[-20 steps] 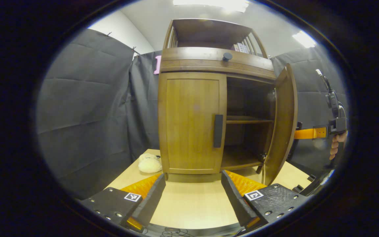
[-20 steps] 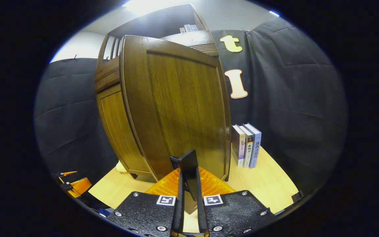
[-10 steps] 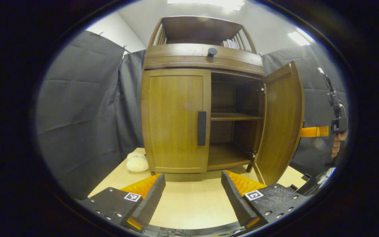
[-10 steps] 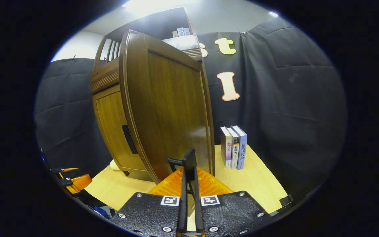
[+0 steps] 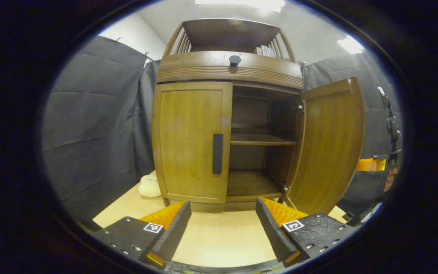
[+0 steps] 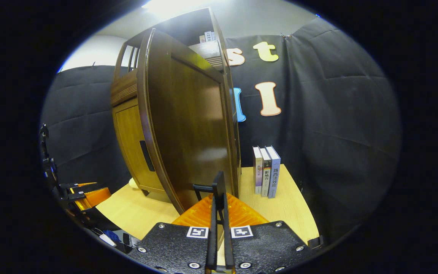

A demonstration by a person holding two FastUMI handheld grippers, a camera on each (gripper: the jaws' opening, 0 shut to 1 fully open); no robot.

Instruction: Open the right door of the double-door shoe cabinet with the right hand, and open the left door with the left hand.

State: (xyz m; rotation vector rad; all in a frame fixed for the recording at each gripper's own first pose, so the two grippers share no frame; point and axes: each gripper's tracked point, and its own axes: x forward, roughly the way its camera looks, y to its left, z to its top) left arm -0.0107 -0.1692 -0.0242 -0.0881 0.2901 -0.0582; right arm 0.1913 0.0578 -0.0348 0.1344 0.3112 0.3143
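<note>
The wooden shoe cabinet (image 5: 228,68) stands on a light table. Its left door (image 5: 188,140) is closed, with a dark vertical handle (image 5: 217,153) at its inner edge. The right door (image 5: 329,144) is swung wide, baring two shelves inside. My left gripper (image 5: 222,222) hovers open in front of the cabinet base, a little short of the left door, holding nothing. In the right gripper view my right gripper (image 6: 219,198) is shut on the right door's dark handle (image 6: 219,182), on the outer face of the right door (image 6: 192,129). The left door (image 6: 129,140) shows beyond it.
A cream plush toy (image 5: 149,186) lies on the table (image 5: 219,236) left of the cabinet. Three upright books (image 6: 265,171) stand to the right of the open door, by the black cloth wall. A person's hand (image 5: 388,182) holds the right gripper behind the door.
The right door has swung further open with my right gripper on its handle. My left gripper's view has shifted so the cabinet sits more to the left; its fingers stay open.
</note>
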